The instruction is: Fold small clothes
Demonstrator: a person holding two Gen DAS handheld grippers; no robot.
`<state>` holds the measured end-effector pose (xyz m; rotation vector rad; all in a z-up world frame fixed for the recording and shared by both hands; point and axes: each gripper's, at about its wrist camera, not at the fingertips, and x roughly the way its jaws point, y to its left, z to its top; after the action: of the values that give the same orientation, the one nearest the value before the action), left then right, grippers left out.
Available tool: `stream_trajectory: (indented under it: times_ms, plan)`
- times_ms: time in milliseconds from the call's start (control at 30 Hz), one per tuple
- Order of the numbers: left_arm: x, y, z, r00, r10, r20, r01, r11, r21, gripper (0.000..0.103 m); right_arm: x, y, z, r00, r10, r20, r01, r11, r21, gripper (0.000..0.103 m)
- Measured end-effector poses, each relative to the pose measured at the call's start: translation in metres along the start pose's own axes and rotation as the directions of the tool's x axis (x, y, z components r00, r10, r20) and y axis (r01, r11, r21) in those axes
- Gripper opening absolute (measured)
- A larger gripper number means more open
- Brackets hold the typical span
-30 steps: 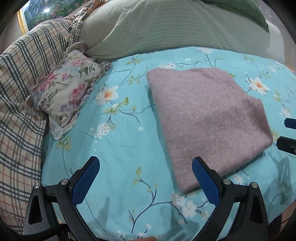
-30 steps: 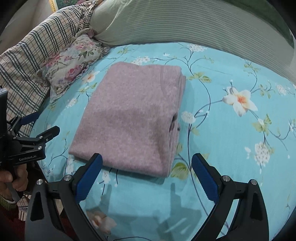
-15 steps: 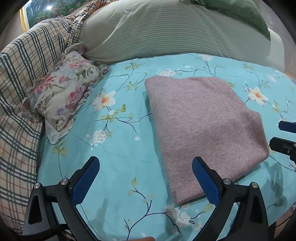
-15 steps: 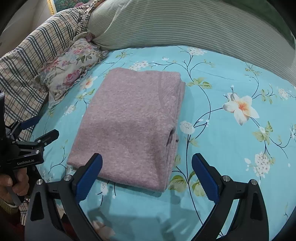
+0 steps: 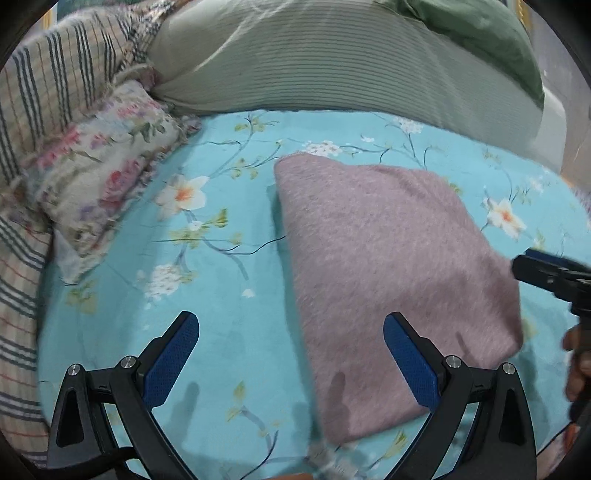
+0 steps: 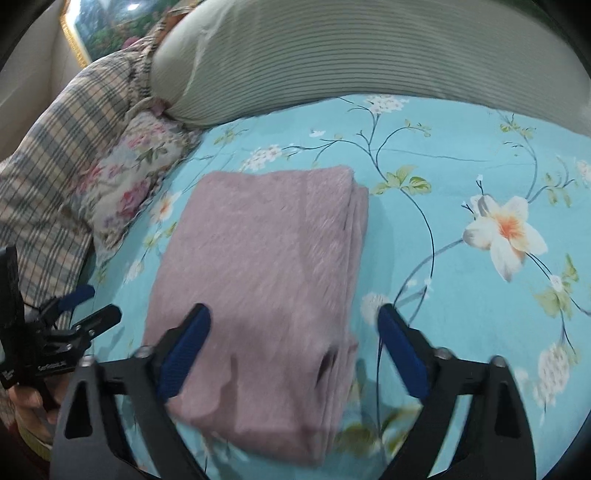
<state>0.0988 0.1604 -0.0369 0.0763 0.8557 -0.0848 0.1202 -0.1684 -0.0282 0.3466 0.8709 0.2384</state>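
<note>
On the bed [image 5: 229, 332], spread with a turquoise floral sheet, a folded mauve garment [image 5: 388, 266] lies flat near the middle. In the left wrist view it runs from about 12 o'clock down to 5 o'clock; in the right wrist view the same garment [image 6: 266, 280] fills the centre and reaches toward 6 o'clock. Its stacked layered edges face 3 o'clock in the right wrist view.

Left tool [image 5: 291, 354]: jaws spread wide, nothing pinched. Its left finger stands over bare sheet; its right finger stands over the near part of the garment. Contact with the cloth cannot be confirmed. The same tool appears at 8 o'clock in the right wrist view [image 6: 88, 306], held by a hand [image 6: 26, 406], just beside the garment's left edge.

Right tool [image 6: 293, 354]: jaws are closing but remain apart, pads not pressing on anything. The near end of the garment lies between them; the left finger is over the cloth, the right finger over the sheet just beside the layered edge. This frame is blurred near the bottom, so touch cannot be judged. The tool's tip shows at 3 o'clock in the left wrist view [image 5: 546, 269], close to the garment's right edge.

Surroundings: a floral cushion [image 5: 107, 173] at 10 o'clock, a plaid cover [image 5: 48, 85] behind it, a striped pale-green pillow [image 5: 332, 66] at 12 o'clock, all well apart from the garment. A gilt-framed picture [image 6: 99, 29] shows at 11 o'clock in the right wrist view.
</note>
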Motion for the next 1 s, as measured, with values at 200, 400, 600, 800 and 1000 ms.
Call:
stream_trajectory:
  times_ms: [200,400,600,800,1000]
  plan:
    - [0.054,0.018,0.028,0.993,-0.103,-0.054,0.096,0.987,-0.126,0.100,0.058,-0.043,0.037,0.997,0.063,-0.039,-0.055,0.983,0.175,0.064]
    - [0.102,0.028,0.044,0.982,-0.161,-0.096,0.139,0.969,-0.203,0.100,0.089,-0.050,0.050,0.984,0.174,-0.047,-0.159,0.959,0.235,0.020]
    - [0.114,0.025,0.052,0.971,-0.216,-0.098,0.190,0.955,-0.226,0.088,0.037,-0.037,0.043,0.977,0.179,0.115,-0.198,0.965,0.173,0.018]
    - [0.118,0.006,0.051,0.978,-0.182,-0.098,0.168,0.976,-0.137,0.088,0.080,-0.063,0.021,0.992,0.122,0.036,-0.127,0.962,0.243,0.018]
    - [0.136,0.012,0.049,0.973,-0.202,-0.111,0.182,0.968,-0.174,0.090,0.073,-0.049,0.035,0.999,0.041,0.000,-0.040,0.983,0.177,0.024]
